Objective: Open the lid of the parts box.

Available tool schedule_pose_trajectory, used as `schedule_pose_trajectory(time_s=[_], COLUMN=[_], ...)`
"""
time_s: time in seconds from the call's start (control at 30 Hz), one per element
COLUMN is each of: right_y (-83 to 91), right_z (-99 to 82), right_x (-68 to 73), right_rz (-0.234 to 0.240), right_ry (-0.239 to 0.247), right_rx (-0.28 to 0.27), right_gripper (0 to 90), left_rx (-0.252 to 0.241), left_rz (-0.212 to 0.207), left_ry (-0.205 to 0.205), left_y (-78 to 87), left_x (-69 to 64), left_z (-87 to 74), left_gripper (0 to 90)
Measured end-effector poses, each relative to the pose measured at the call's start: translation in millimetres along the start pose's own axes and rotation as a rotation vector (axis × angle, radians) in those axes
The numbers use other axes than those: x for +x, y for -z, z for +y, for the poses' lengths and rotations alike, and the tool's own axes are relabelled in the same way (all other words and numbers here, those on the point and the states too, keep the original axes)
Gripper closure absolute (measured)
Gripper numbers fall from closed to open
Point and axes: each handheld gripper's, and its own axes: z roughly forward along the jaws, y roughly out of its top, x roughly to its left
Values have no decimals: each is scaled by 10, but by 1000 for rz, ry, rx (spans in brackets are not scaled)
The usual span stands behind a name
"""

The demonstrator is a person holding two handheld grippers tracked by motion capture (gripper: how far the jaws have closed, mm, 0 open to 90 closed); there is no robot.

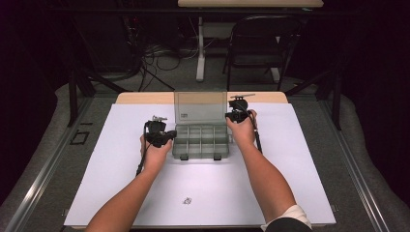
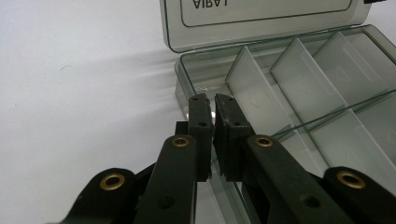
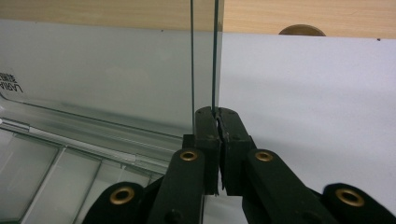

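The left gripper [image 1: 167, 137] is held at the left side wall of a clear smoke-grey compartment box [image 1: 200, 140], which lies open on a white sheet [image 1: 121, 159] covering the table. In the left gripper view its jaws are pressed together on the thin left wall [image 2: 187, 79] of the box, one jaw outside and one inside the nearest compartment; the dividers [image 2: 254, 86] run off to the right of the jaws, and the raised lid, with mirrored lettering [image 2: 210, 3], stands beyond them.

The right gripper [image 1: 238, 116] is held at the far right corner of the box, beside the lid [image 1: 200, 105], which stands upright. In the right gripper view its jaws are pinched on the right edge [image 3: 215, 56] of the lid, which rises straight up from between the fingertips; the compartments lie to the lower left of the jaws, the white sheet to the right.

Near the person's edge of the sheet, well behind both grippers, a small dark mark or object [image 1: 187, 200] is seen, too small to identify.
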Motion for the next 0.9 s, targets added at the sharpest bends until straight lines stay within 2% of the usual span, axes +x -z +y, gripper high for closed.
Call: schedule_pose_trajectory(time_s=[0.2, 0.3, 0.9], right_y=[-24, -40, -50], right_z=[29, 34, 34], right_x=[-10, -24, -26], right_rz=[-3, 4, 2], right_ry=[-4, -23, -29], right_rx=[14, 18, 14], right_gripper=[882, 882, 883], left_rx=[0, 0, -2], left_rz=[-2, -1, -1], left_ry=[2, 1, 2], left_y=[-1, -1, -1], left_x=[2, 1, 0], left_z=[1, 1, -2], left_gripper=[857, 856, 855])
